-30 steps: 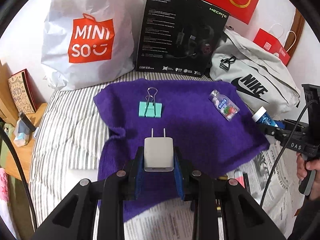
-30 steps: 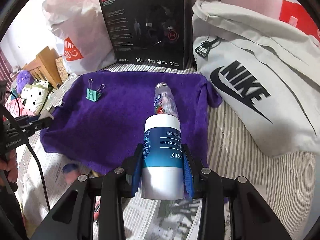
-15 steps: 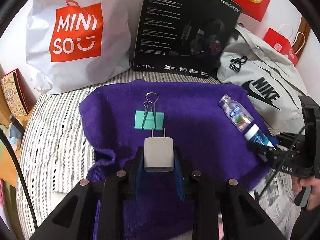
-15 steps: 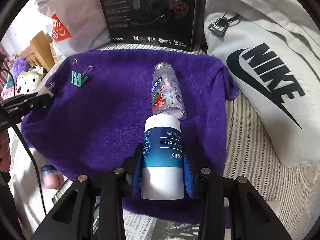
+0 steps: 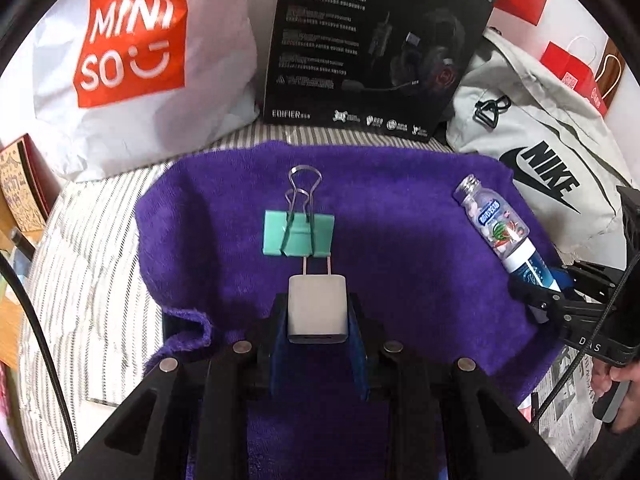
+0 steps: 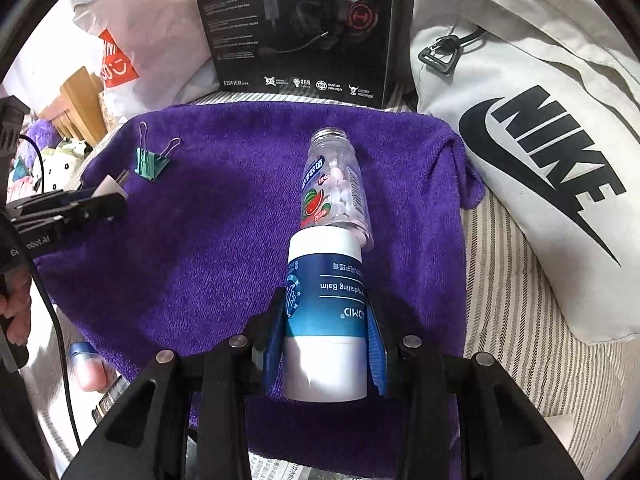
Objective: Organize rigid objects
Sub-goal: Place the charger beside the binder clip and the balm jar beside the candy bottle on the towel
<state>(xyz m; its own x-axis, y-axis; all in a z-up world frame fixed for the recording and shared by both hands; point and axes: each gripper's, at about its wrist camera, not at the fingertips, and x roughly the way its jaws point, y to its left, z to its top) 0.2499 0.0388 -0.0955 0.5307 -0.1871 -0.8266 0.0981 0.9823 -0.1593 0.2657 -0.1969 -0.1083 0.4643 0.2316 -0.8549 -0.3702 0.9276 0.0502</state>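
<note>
A purple towel (image 5: 400,264) (image 6: 208,248) lies over the striped bed. My left gripper (image 5: 318,312) is shut on a white USB charger (image 5: 318,308), whose prongs point at a green binder clip (image 5: 298,234) (image 6: 150,164) just ahead on the towel. My right gripper (image 6: 326,320) is shut on a blue-and-white balm tube (image 6: 326,304), low over the towel's right part. The tube's white end sits right by the near end of a clear candy bottle (image 6: 334,186) (image 5: 494,218) lying on the towel. In the left wrist view the right gripper (image 5: 548,296) is at the right edge; in the right wrist view the left gripper (image 6: 108,196) is at the left.
Behind the towel stand a white Miniso bag (image 5: 132,60), a black headset box (image 5: 376,48) (image 6: 300,28) and a grey Nike bag (image 5: 548,160) (image 6: 540,152). A small pink-and-blue item (image 6: 86,364) lies on newspaper by the towel's near left corner. A person's hand (image 5: 616,392) holds the right gripper.
Both grippers came down and forward over the towel. The charger's prongs now nearly reach the binder clip, and the balm tube's end has closed in on the candy bottle. Both grips are unchanged.
</note>
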